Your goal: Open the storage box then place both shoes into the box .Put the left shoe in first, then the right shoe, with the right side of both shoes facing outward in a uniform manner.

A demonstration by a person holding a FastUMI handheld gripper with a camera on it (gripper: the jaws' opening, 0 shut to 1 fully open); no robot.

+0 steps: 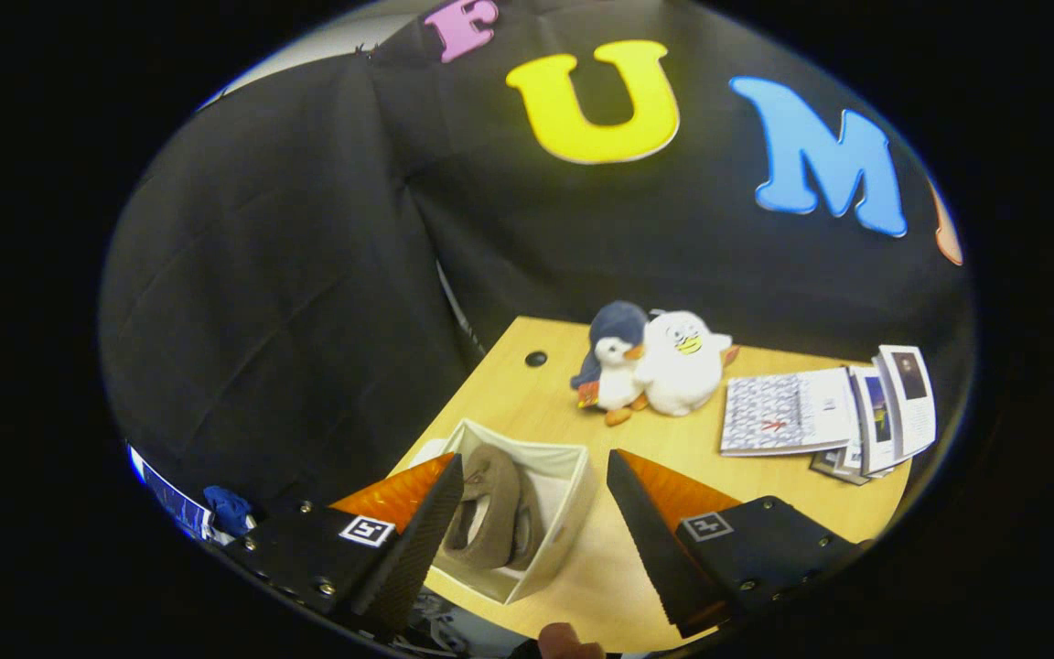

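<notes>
Held wide apart and empty, the gripper [534, 476] is seen above a wooden table [765, 485], with nothing pressed between its two black, ridged fingers [417, 540]. Just beneath and between the fingers, nearer the left one, an open white storage box [573, 494] is found, its lid nowhere to be made out. Brown shoes [490, 513] are already lying inside it, set on their sides; two appear to be packed together, though whether both are there cannot be told for certain, since part of the box is covered by the left finger.

The shoes are judged to be soft and light, with a matte fabric or suede surface that should not slip against the ridged pads. The uppers would be expected to give under pressure, so a hold is best taken across the firmer heel collar or the sole edge, not the yielding toe. The box walls look thin and pliable; it could be pushed along the table if nudged.

Well beyond the fingers, two plush toys [655, 361] are standing by the booth wall, and to the right of them some booklets [820, 412] are spread out.
</notes>
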